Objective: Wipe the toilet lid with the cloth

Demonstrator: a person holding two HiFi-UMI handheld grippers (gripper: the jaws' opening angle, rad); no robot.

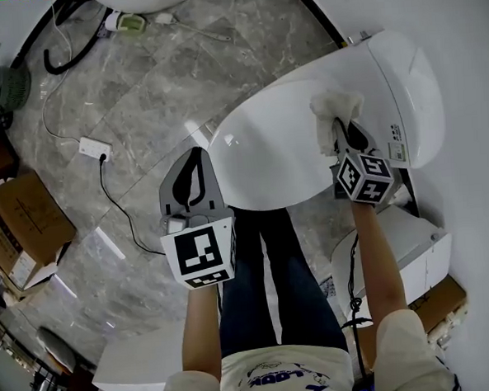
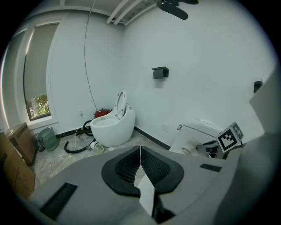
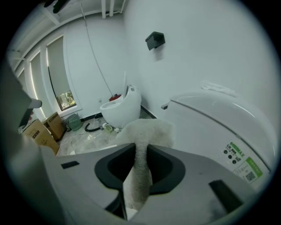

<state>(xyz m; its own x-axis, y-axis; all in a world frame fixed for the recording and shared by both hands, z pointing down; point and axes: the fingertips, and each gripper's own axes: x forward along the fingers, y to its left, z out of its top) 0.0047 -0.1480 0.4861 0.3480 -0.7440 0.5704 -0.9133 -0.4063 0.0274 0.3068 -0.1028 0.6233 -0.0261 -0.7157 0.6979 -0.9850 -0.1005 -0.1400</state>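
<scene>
The right hand-held gripper [image 3: 139, 154] pinches the cloth [image 3: 147, 132] by a narrow gathered waist, with most of the fabric bunched ahead of its jaws. Pressed down and dragged, that thin hold could slip, or the hard jaw tips might scrape the toilet lid [image 1: 278, 143] instead of the cloth. The lid is glossy and domed, falling away to this gripper's left, so a stroke may skid off its edge. The cloth is off-white and fluffy, fanned out just beyond the jaws, and seems to rest on the lid's rear part. The left hand-held gripper [image 1: 195, 165], jaws pressed together on nothing, hovers beside the lid's front edge.
</scene>
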